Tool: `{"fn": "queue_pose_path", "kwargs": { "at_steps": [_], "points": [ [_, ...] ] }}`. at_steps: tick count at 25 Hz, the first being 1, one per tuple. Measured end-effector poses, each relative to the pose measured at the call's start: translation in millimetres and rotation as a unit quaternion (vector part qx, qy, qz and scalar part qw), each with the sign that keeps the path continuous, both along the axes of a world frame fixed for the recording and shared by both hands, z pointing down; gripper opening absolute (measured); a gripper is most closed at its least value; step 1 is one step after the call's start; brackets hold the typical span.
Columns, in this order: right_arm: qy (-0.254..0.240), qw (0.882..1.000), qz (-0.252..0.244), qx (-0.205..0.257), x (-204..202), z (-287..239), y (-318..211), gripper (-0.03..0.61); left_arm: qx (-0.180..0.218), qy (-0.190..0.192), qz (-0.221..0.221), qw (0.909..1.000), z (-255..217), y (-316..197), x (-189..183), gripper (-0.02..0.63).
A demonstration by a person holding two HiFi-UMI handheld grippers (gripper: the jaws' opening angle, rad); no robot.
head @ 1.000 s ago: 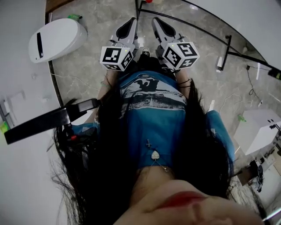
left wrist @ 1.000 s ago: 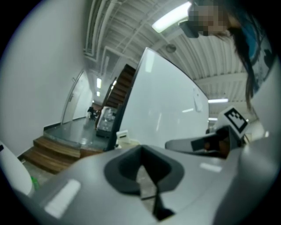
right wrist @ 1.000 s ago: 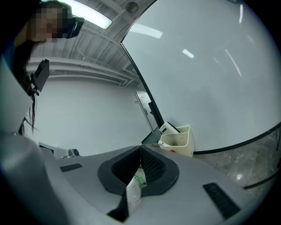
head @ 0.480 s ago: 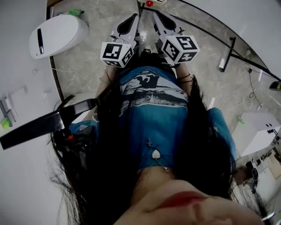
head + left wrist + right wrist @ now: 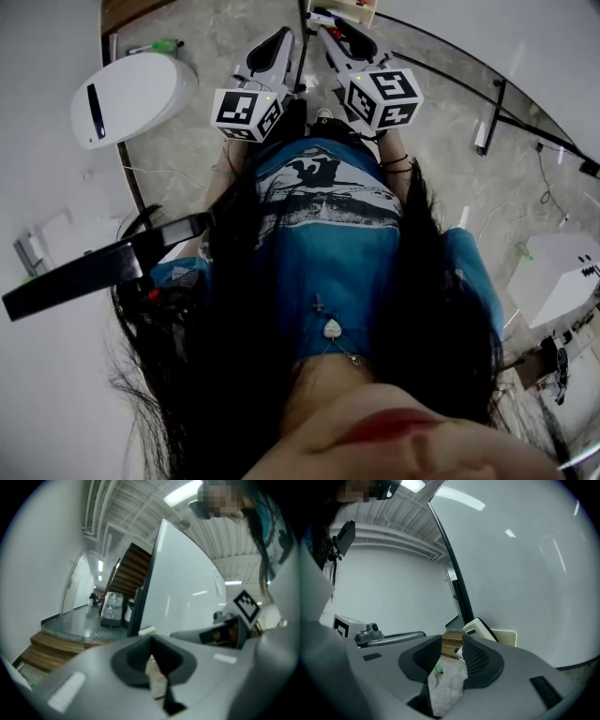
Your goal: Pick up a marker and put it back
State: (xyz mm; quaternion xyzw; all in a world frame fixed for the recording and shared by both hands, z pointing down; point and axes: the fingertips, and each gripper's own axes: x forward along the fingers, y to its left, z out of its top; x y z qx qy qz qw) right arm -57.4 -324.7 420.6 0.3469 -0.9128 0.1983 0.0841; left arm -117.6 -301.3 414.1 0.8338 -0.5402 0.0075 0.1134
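Jaws on the right hand-held gripper (image 5: 451, 649) have just been opening, empty, likely for the green plastic marker (image 5: 437, 670) lying ahead; left hand-held gripper (image 5: 151, 654) pinched shut, idle.

Your marker (image 5: 156, 46), a slim pale-barrelled pen with a green cap at one end, lies flat on the grey marbled floor (image 5: 202, 122), ahead of you and off to your left, just beside the far edge of the white oval unit (image 5: 131, 89).
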Motion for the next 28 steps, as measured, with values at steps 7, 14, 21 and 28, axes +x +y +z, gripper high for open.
{"fn": "queue_pose_path", "kwargs": {
  "at_steps": [7, 14, 21, 28],
  "points": [
    [0.114, 0.993, -0.033, 0.019, -1, 21, 10, 0.152, 0.002, 0.010, -0.001, 0.9999, -2, -2, 0, 0.002],
    [0.246, 0.968, -0.050, 0.020, 0, 48, 10, 0.158, 0.004, 0.013, 0.006, 0.9999, -3, -4, 6, 0.002],
    [0.326, 0.944, -0.045, 0.006, 14, 63, 7, 0.158, -0.001, 0.018, 0.010, 0.9998, -3, -5, 12, 0.002],
    [0.340, 0.940, -0.044, -0.003, 18, 73, 7, 0.141, -0.002, 0.020, 0.008, 0.9998, 0, -2, 11, 0.002]
  ]
}}
